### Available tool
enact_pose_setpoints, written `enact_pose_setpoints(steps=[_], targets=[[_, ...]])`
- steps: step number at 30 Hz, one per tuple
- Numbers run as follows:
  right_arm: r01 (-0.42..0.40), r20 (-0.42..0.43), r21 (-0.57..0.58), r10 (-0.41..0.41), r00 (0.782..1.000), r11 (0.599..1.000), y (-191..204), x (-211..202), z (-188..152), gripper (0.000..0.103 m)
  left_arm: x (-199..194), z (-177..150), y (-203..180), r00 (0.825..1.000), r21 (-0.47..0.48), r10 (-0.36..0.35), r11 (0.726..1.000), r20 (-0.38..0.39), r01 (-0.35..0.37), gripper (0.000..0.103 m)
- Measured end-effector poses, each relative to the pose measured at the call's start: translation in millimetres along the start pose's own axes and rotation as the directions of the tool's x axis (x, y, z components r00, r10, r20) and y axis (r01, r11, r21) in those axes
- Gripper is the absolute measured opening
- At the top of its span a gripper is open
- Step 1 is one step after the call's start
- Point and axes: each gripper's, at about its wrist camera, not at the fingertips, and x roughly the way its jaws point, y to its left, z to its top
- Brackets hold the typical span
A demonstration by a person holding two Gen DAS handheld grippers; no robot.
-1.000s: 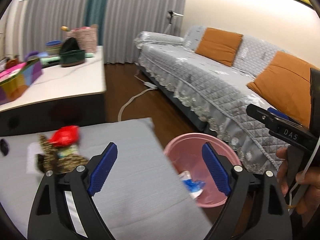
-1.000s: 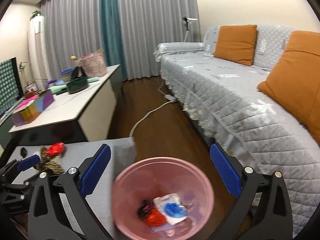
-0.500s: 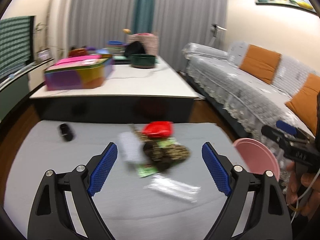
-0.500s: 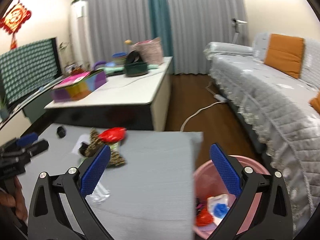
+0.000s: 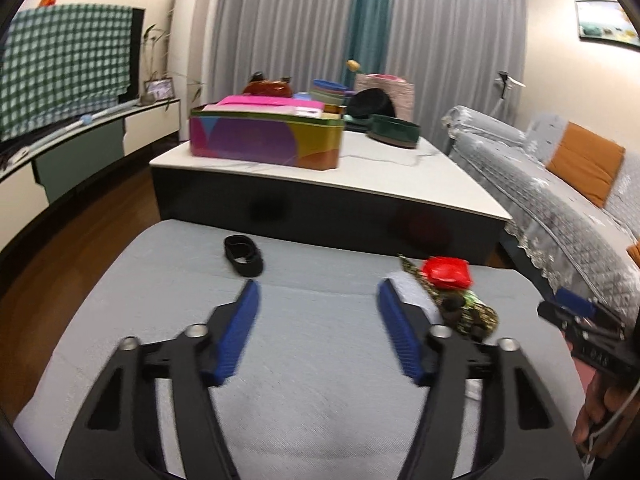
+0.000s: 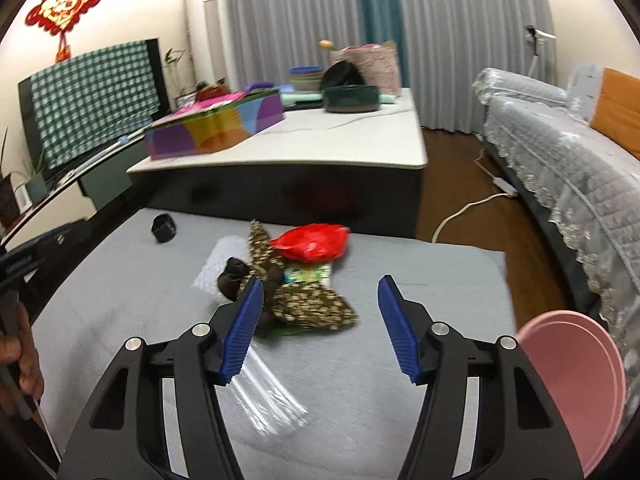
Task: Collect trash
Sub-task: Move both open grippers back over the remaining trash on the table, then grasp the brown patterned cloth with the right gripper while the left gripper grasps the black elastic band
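Both our grippers hover over the grey mat, jaws closing on nothing

Our right gripper (image 6: 320, 300) and left gripper (image 5: 318, 300) hold nothing; the trash pile (image 6: 296, 276) with its red wrapper (image 6: 312, 242) lies at 11 o'clock of the right one, clear film (image 6: 272, 400) nearer, at 7. Closing early, we risk pinching only film. The pink bin (image 6: 576, 380) sits at 4 o'clock, contents unseen

place: home living room | evidence: sofa (image 6: 560, 168), curtains (image 6: 460, 20), coffee table (image 6: 360, 148)
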Motion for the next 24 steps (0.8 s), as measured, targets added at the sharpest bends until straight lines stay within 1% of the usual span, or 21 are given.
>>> enact_pose_setpoints(steps=[4,7,12,14,17,18,21,23,24], targets=[[-0.027,-0.037,-0.018,0.026,0.999,0.999,9.9,22.4,-4.1,0.060,20.9,3.6,11.2,0.999,-0.014,0.035,0.999,-0.007,-0.035,0.047],[-0.061,-0.070,-0.028,0.059,0.996,0.998,16.1,37.6,-6.6,0.061,37.9,5.1,16.1,0.998,-0.007,0.066,0.998,-0.017,-0.066,0.047],[-0.084,-0.127,-0.059,0.076,0.989,0.995,22.2,57.7,-9.7,0.061,76.8,14.4,30.2,0.992,-0.047,0.110,0.993,-0.061,-0.112,0.048],[-0.087,-0.148,-0.068,0.076,0.986,0.994,22.7,62.7,-10.9,0.061,91.7,18.0,34.5,0.990,-0.058,0.120,0.991,-0.079,-0.125,0.052],[-0.102,-0.176,-0.083,0.086,0.981,0.991,24.6,70.9,-12.0,0.061,116.0,22.8,41.3,0.984,-0.065,0.139,0.987,-0.110,-0.146,0.053],[-0.102,-0.182,-0.086,0.085,0.980,0.991,24.6,72.3,-12.2,0.061,127.6,23.9,45.0,0.981,-0.071,0.144,0.985,-0.132,-0.155,0.054],[-0.101,-0.200,-0.083,0.082,0.976,0.991,22.7,77.7,-13.2,0.056,149.7,24.4,52.5,0.970,-0.081,0.160,0.981,-0.184,-0.177,0.055],[-0.112,-0.212,-0.083,0.093,0.973,0.990,22.8,79.8,-13.8,0.047,158.9,24.8,55.1,0.962,-0.083,0.173,0.977,-0.210,-0.194,0.055],[-0.117,-0.215,-0.085,0.097,0.972,0.989,23.7,80.1,-13.8,0.044,164.0,24.9,57.3,0.958,-0.086,0.178,0.976,-0.226,-0.202,0.055]])
